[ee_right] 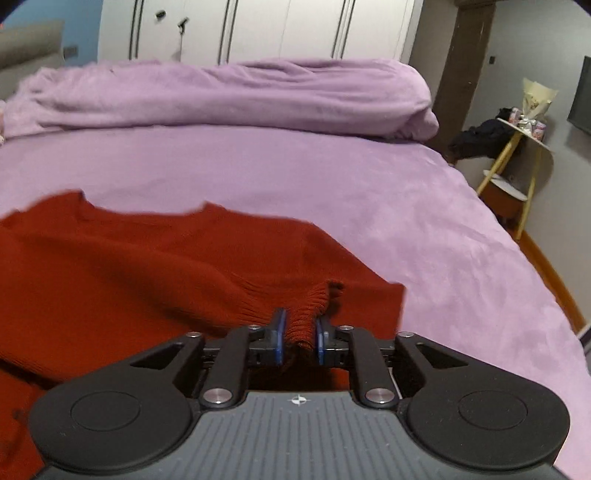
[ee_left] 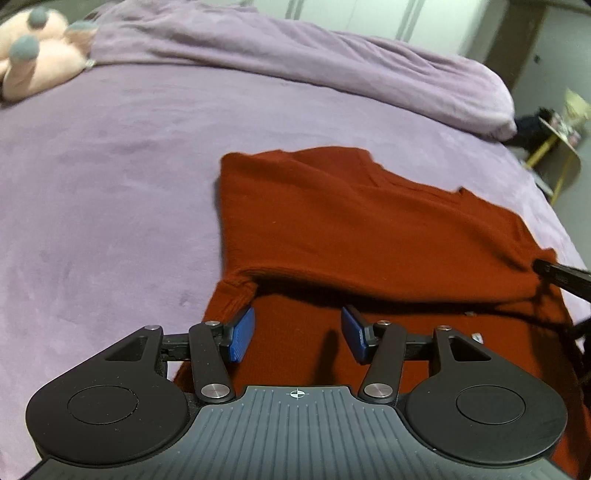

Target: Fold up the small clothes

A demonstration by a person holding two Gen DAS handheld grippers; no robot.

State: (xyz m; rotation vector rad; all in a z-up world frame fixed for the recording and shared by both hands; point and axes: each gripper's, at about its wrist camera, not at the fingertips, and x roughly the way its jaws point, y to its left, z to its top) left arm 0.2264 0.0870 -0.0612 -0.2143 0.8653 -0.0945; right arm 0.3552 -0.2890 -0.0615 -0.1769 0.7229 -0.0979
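Observation:
A rust-red knit sweater (ee_left: 351, 229) lies on the purple bed, partly folded over itself. My left gripper (ee_left: 297, 334) is open, its blue pads (ee_left: 243, 334) apart just above the sweater's near layer, beside a raised ribbed edge (ee_left: 236, 282) at its left. Nothing is between the pads. In the right wrist view the sweater (ee_right: 147, 258) spreads to the left. My right gripper (ee_right: 300, 339) is shut on the sweater's ribbed hem (ee_right: 314, 302), which bunches up between the blue pads. The right gripper's tip shows at the right edge of the left wrist view (ee_left: 561, 277).
A rolled purple duvet (ee_right: 221, 99) lies across the far side of the bed (ee_right: 332, 177). A pink plush toy (ee_left: 33, 55) sits at the far left. A yellow-legged side table (ee_right: 521, 147) stands right of the bed, with white wardrobe doors (ee_right: 258, 29) behind.

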